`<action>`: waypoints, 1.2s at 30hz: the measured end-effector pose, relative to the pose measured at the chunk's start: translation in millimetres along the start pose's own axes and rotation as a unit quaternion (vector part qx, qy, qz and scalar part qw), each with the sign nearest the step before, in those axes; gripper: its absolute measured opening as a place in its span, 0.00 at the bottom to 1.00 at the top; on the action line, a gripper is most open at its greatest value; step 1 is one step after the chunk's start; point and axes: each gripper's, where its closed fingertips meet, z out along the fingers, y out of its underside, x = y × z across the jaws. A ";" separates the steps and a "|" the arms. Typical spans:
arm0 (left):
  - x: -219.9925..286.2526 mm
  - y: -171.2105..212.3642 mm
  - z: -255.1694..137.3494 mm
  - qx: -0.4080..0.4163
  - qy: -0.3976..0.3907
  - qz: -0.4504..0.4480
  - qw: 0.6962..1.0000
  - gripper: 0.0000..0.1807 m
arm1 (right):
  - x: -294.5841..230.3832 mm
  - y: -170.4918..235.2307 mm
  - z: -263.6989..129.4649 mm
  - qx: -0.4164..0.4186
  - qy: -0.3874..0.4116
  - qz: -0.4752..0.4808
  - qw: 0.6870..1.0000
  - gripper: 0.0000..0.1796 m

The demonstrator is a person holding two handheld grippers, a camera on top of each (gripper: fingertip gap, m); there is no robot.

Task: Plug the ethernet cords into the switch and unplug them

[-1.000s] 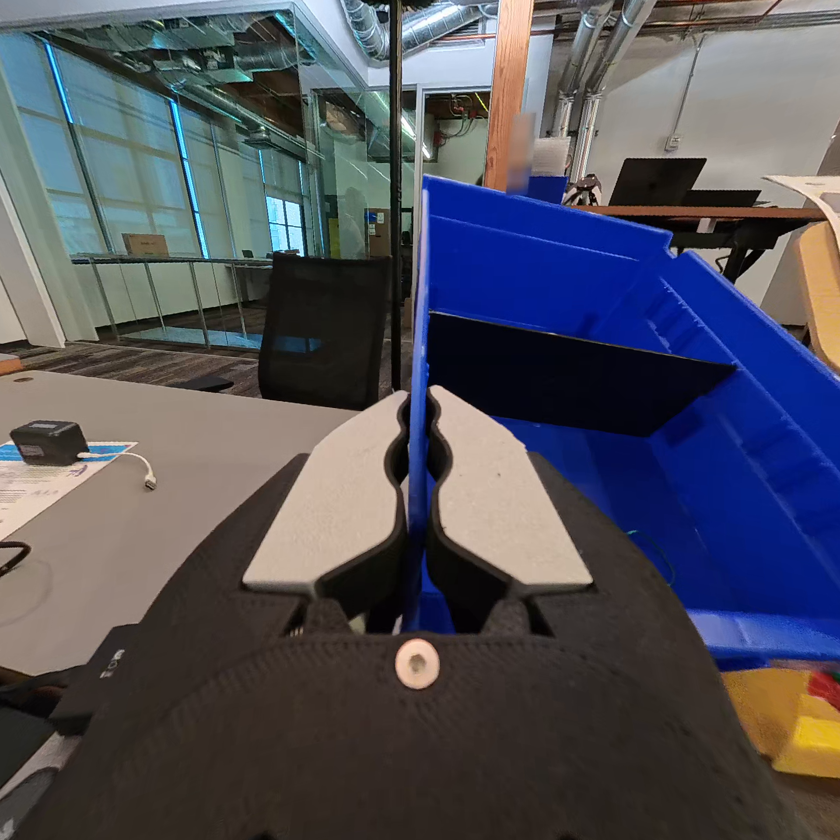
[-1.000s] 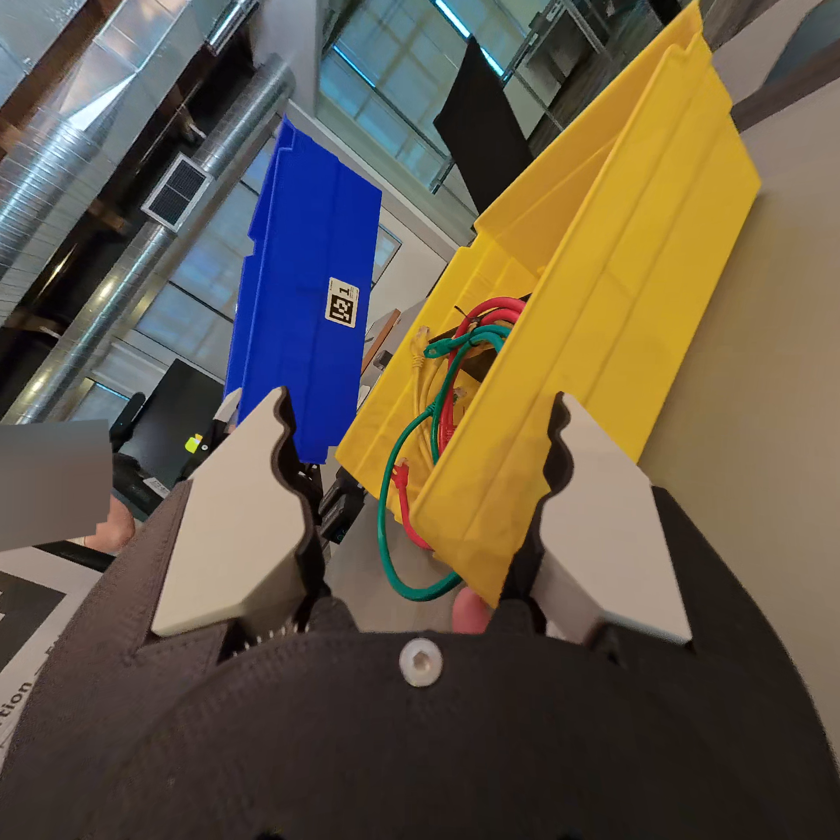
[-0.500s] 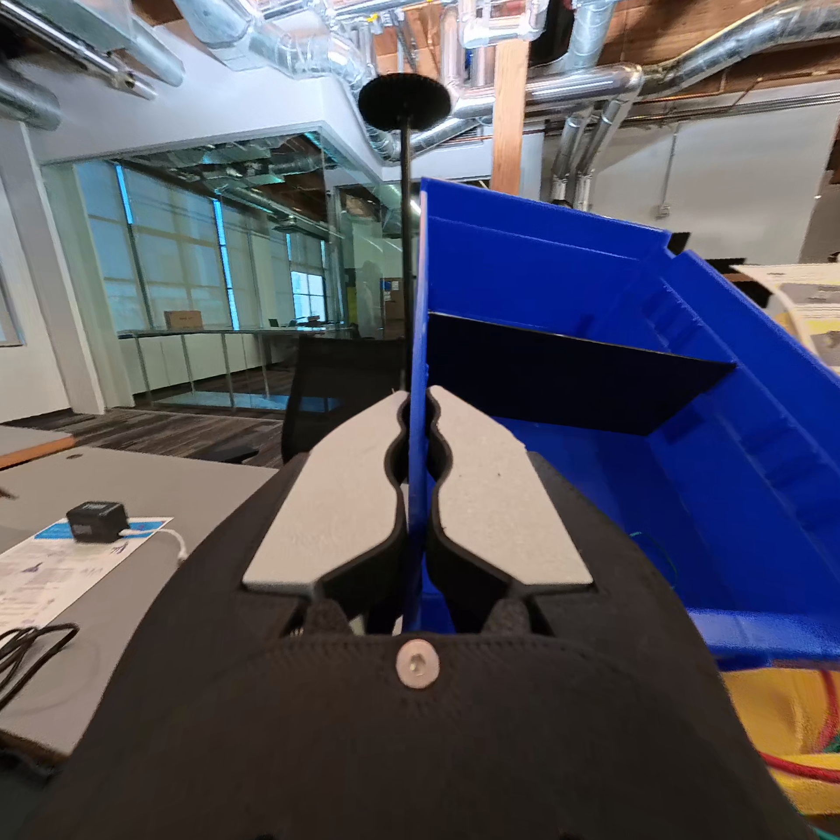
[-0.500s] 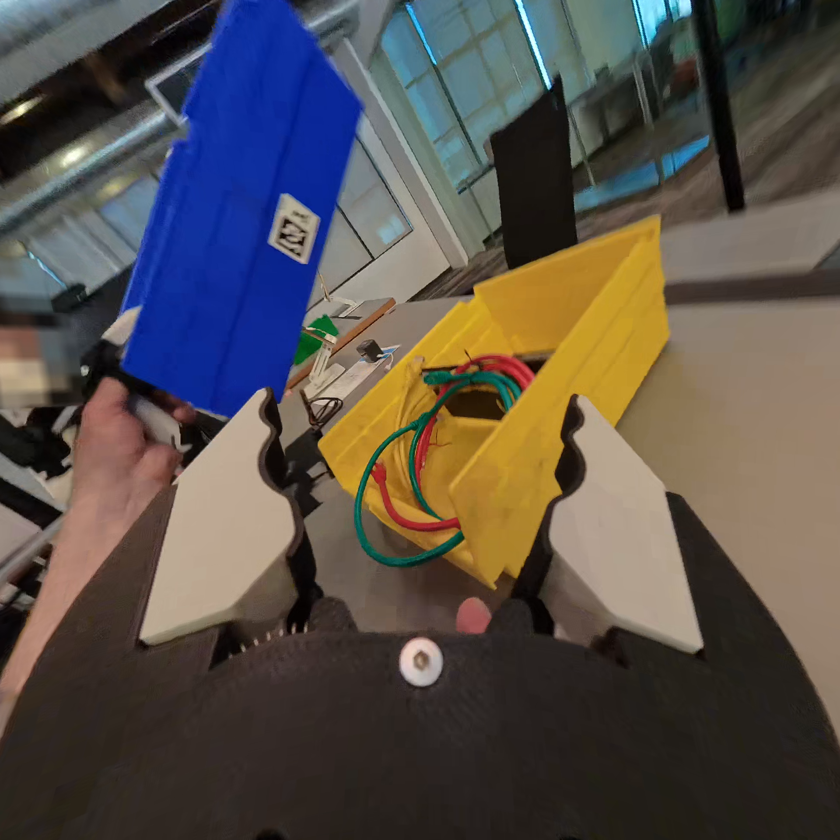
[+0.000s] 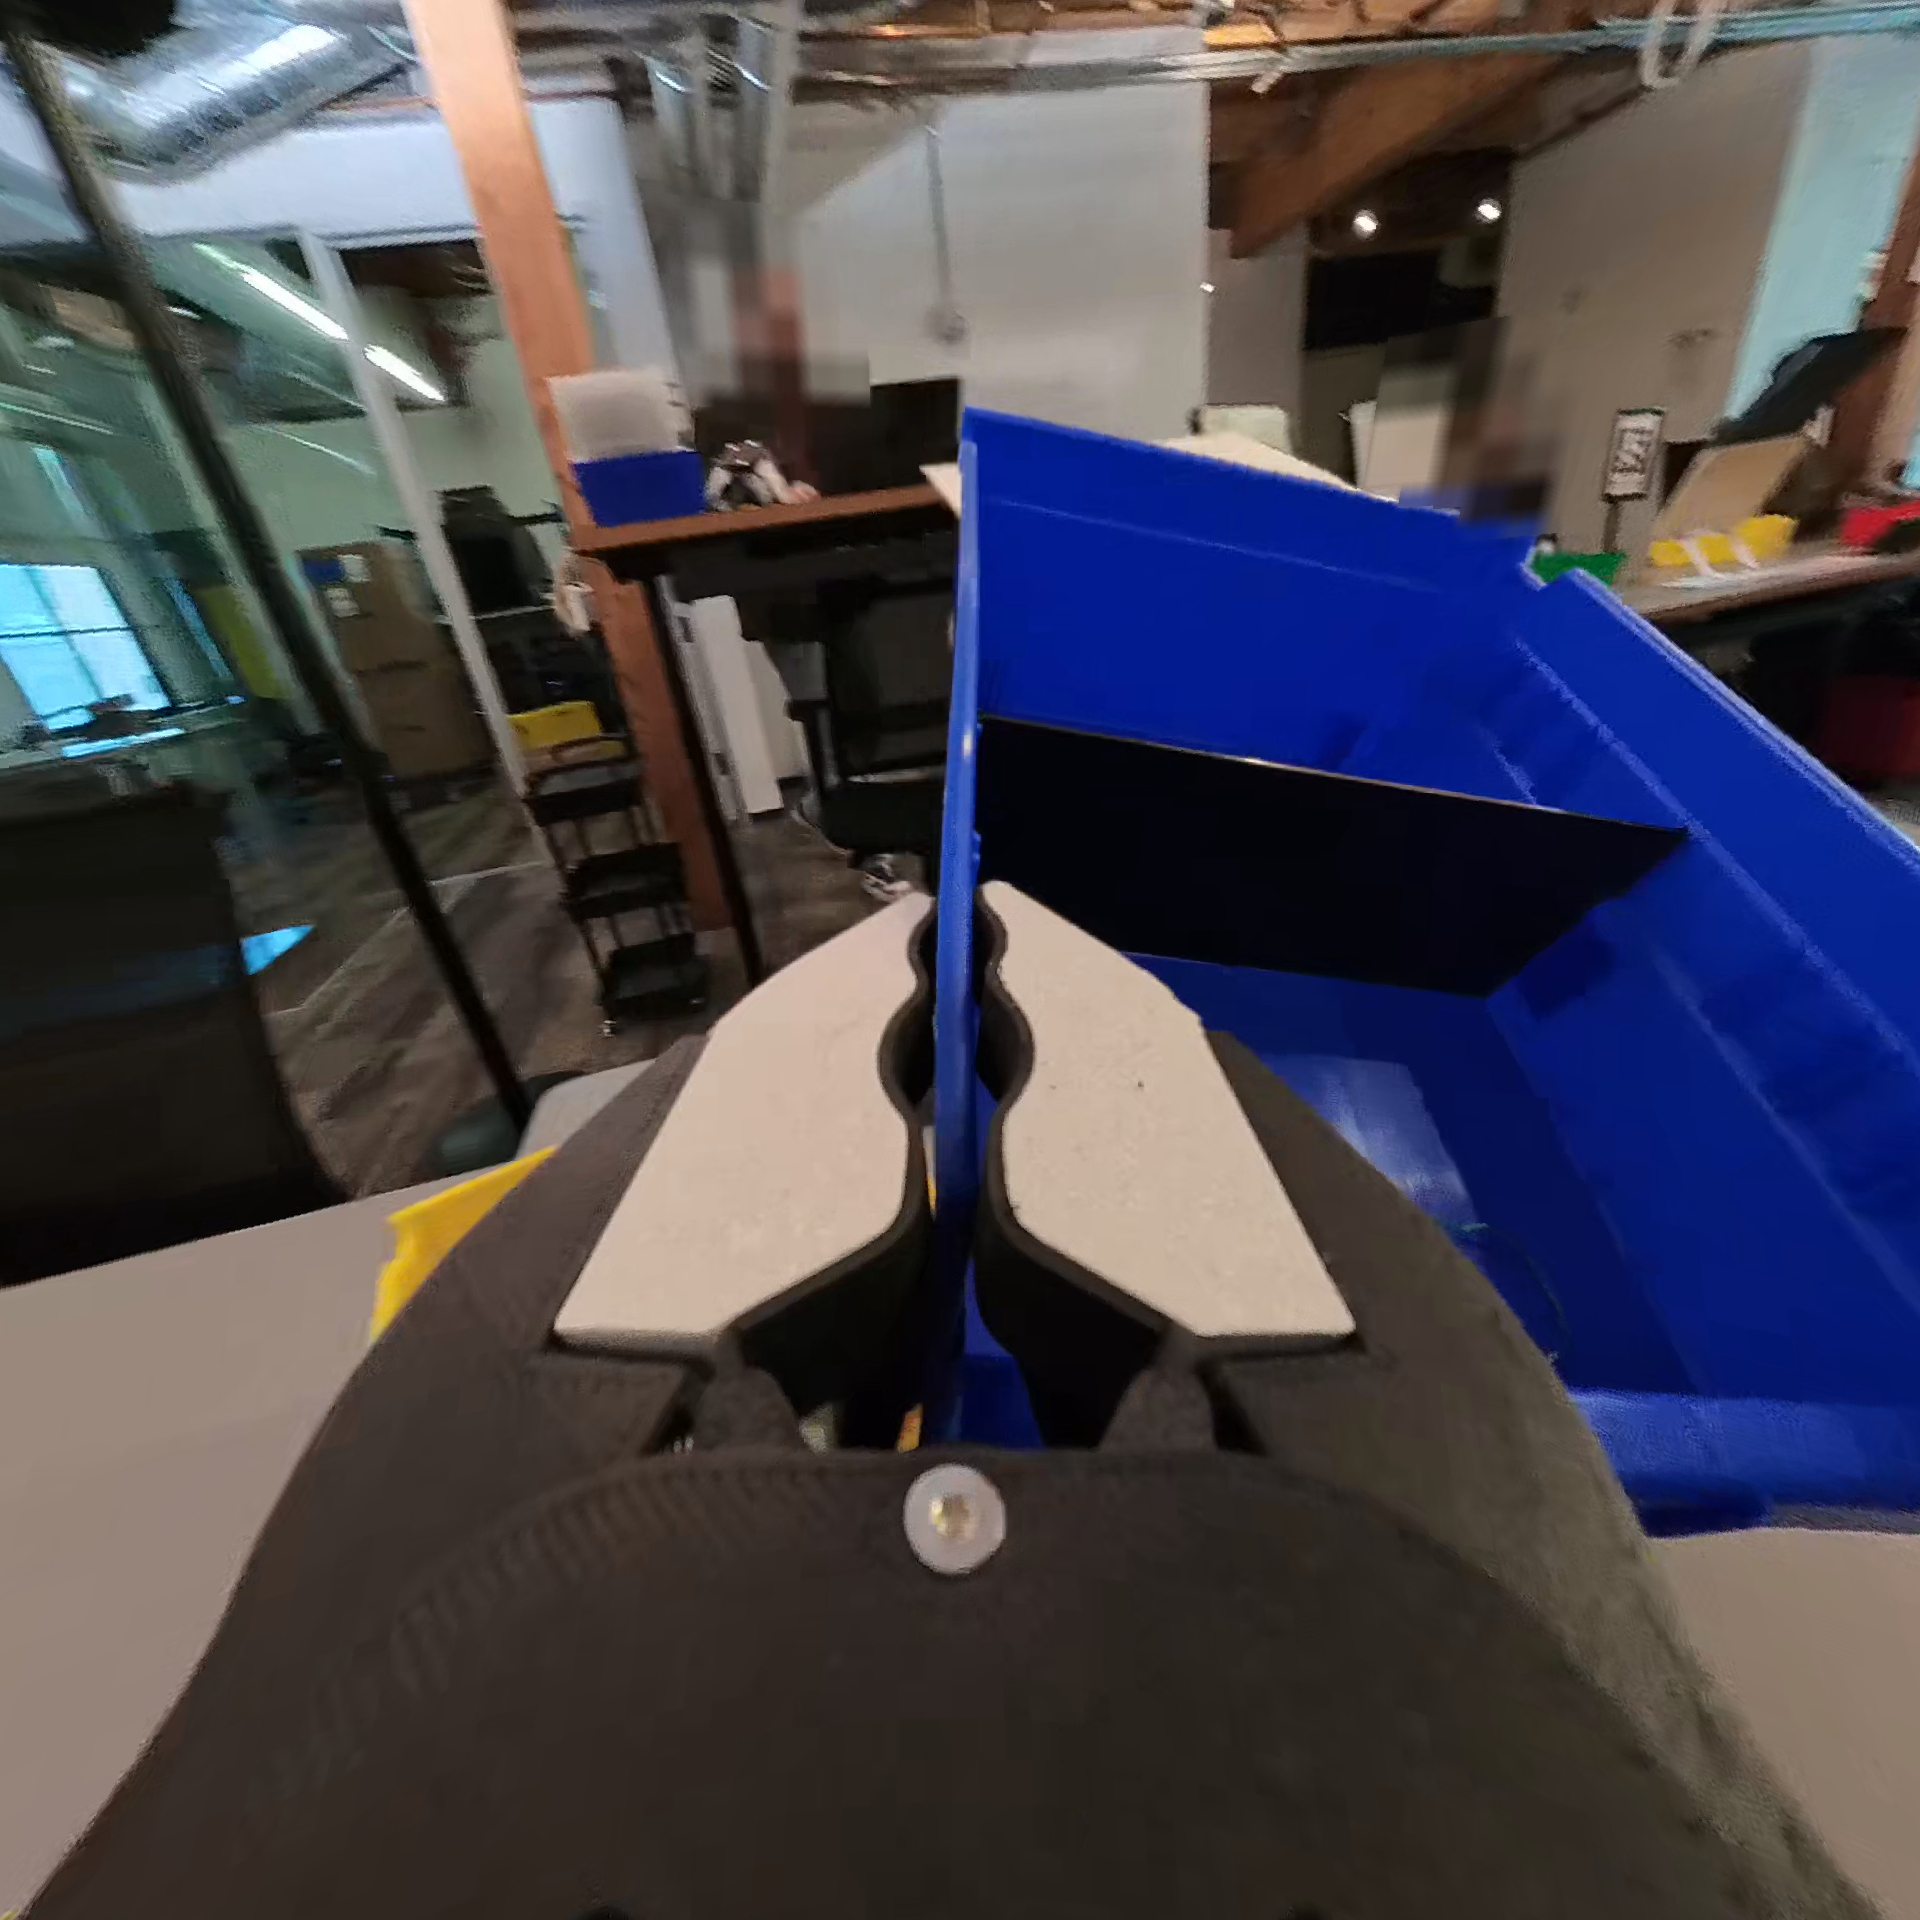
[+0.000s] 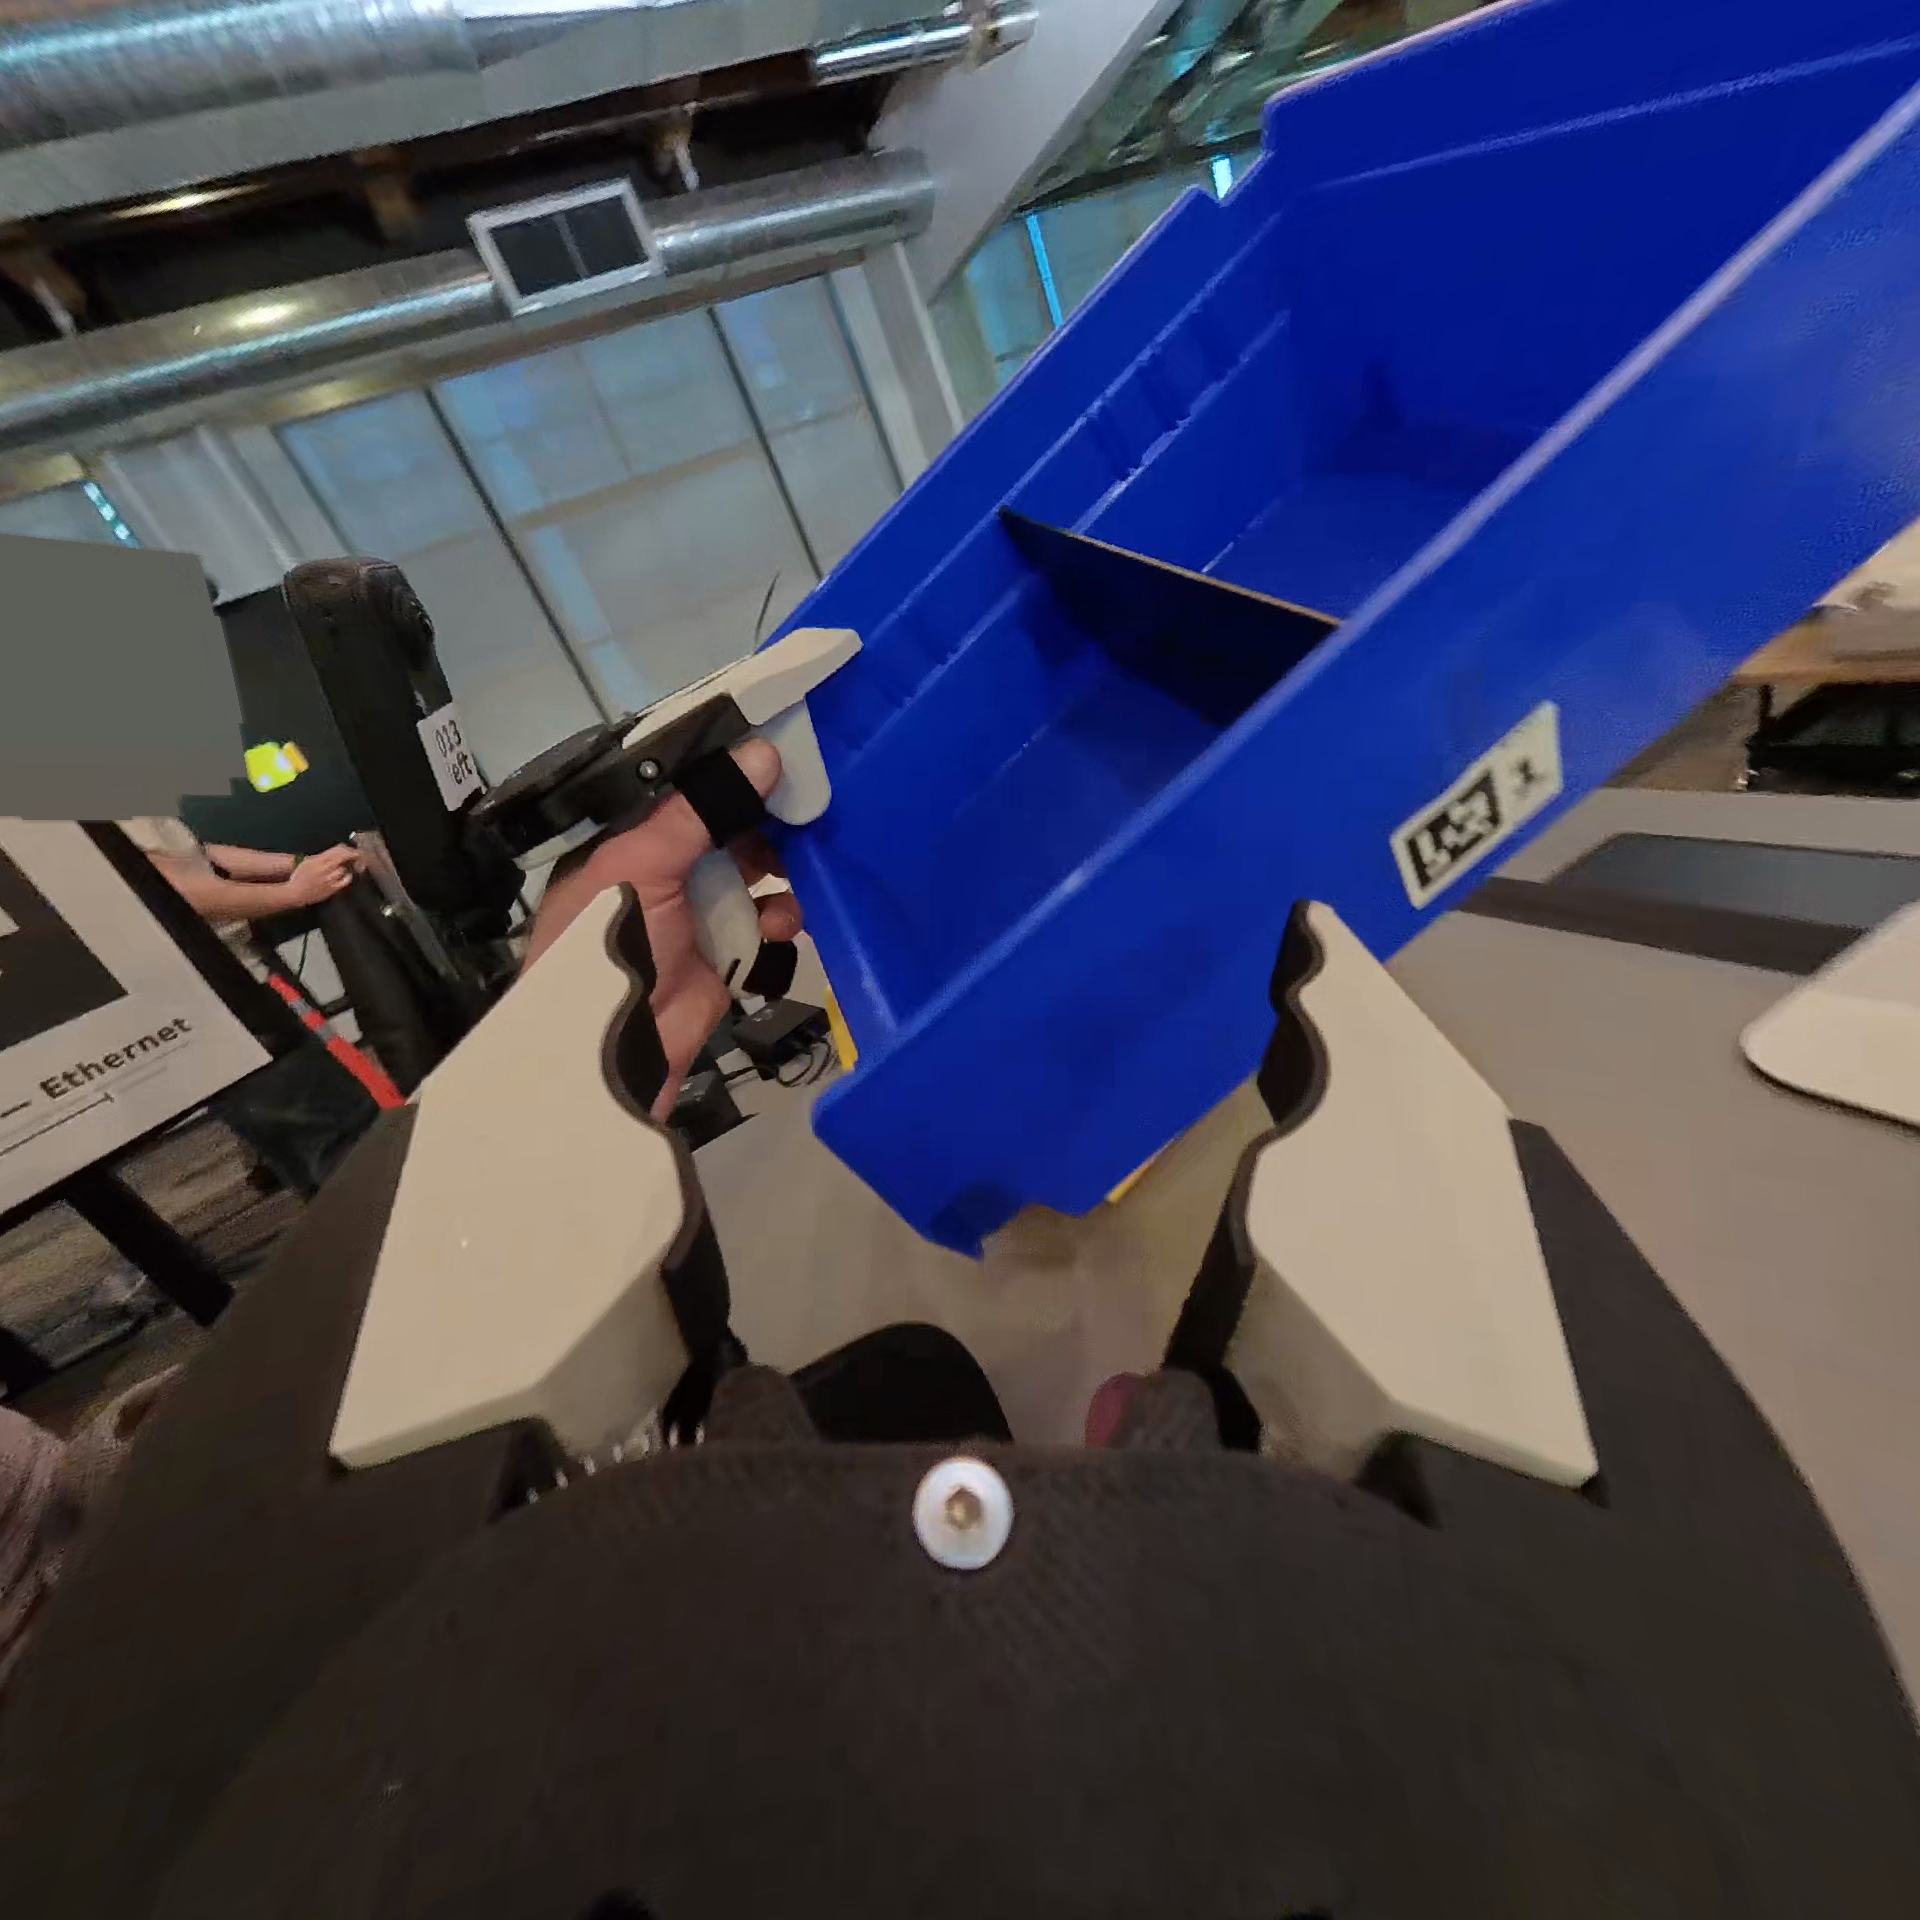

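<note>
My left gripper [image 5: 954, 914] is shut on the side wall of a blue bin [image 5: 1558, 935] and holds it in the air, tilted. The bin has a black divider [image 5: 1299, 862] and its near compartment looks empty. In the right wrist view the same blue bin [image 6: 1299, 675] hangs above the grey table [image 6: 1662, 1039], with the left gripper [image 6: 790, 717] and a hand clamped on its left wall. My right gripper [image 6: 961, 956] is open and empty just below the bin's low corner. A sliver of yellow bin [image 5: 436, 1236] shows under the blue one. No cords or switch are in view.
A white object's corner [image 6: 1849, 1039] lies on the table at the right. A white sign on a stand [image 6: 104, 997] stands at the left. Small black devices [image 6: 769, 1029] sit on the table beyond the bin. Another person [image 6: 270, 873] stands behind. The gap from one gripper's tips to the other's is roughly 20 centimeters.
The left gripper has swung the blue bin round and over the yellow bin. The right gripper turned towards it, so the yellow bin and its cords are now hidden.
</note>
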 end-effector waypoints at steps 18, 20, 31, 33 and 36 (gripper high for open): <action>267.5 89.1 114.2 -0.101 0.158 -0.002 0.982 0.08 | 177.2 19.0 -189.8 -0.096 0.235 0.082 0.964 0.73; 279.9 91.5 116.0 -0.103 0.164 -0.004 0.981 0.09 | 184.4 17.8 -199.5 -0.093 0.243 0.088 0.962 0.73; 313.9 112.4 122.3 -0.131 0.191 -0.020 0.973 0.10 | 196.6 26.0 -228.6 -0.097 0.270 0.093 0.954 0.75; 320.2 117.5 123.6 -0.140 0.197 -0.027 0.970 0.11 | 200.5 28.8 -233.0 -0.104 0.274 0.091 0.952 0.75; 330.0 127.5 126.6 -0.161 0.210 -0.046 0.963 0.13 | 208.8 33.4 -240.4 -0.118 0.279 0.093 0.949 0.75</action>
